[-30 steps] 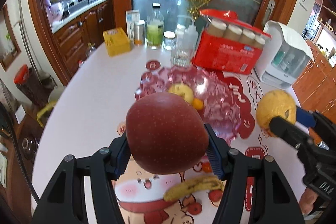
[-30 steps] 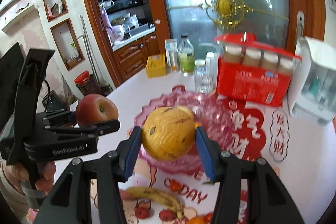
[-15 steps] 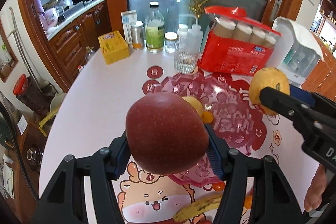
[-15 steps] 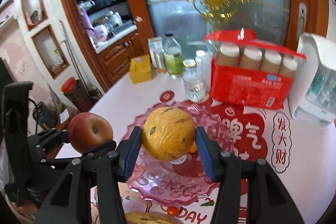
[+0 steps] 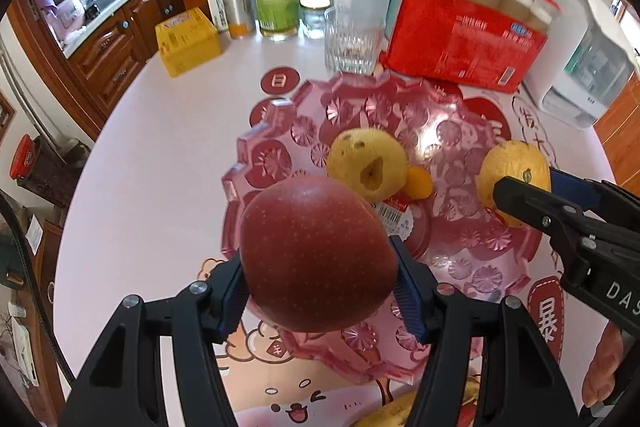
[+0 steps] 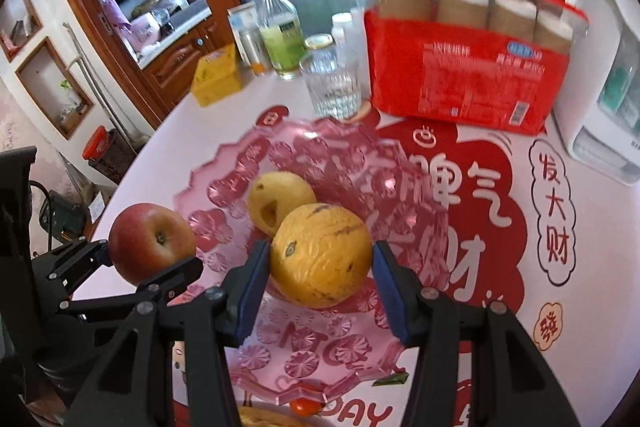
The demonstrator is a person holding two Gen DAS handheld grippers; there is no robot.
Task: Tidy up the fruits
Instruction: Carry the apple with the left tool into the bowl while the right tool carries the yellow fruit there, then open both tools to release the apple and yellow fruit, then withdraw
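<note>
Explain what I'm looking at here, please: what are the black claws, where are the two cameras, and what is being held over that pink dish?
There is no robot arm. A person holds a two-finger gripper in each hand, and a fisheye camera on each looks forward along its fingers.

The left wrist view shows the left gripper clamped on a red apple. The right wrist view shows the right gripper clamped on a yellow-orange fruit. Each gripper also appears at the edge of the other view.

Both fruits hang above a pink glass dish on a round table. A yellow pear-like fruit and a small orange fruit already lie in the dish. Behind stand a drinking glass, bottles and a red package.
</note>
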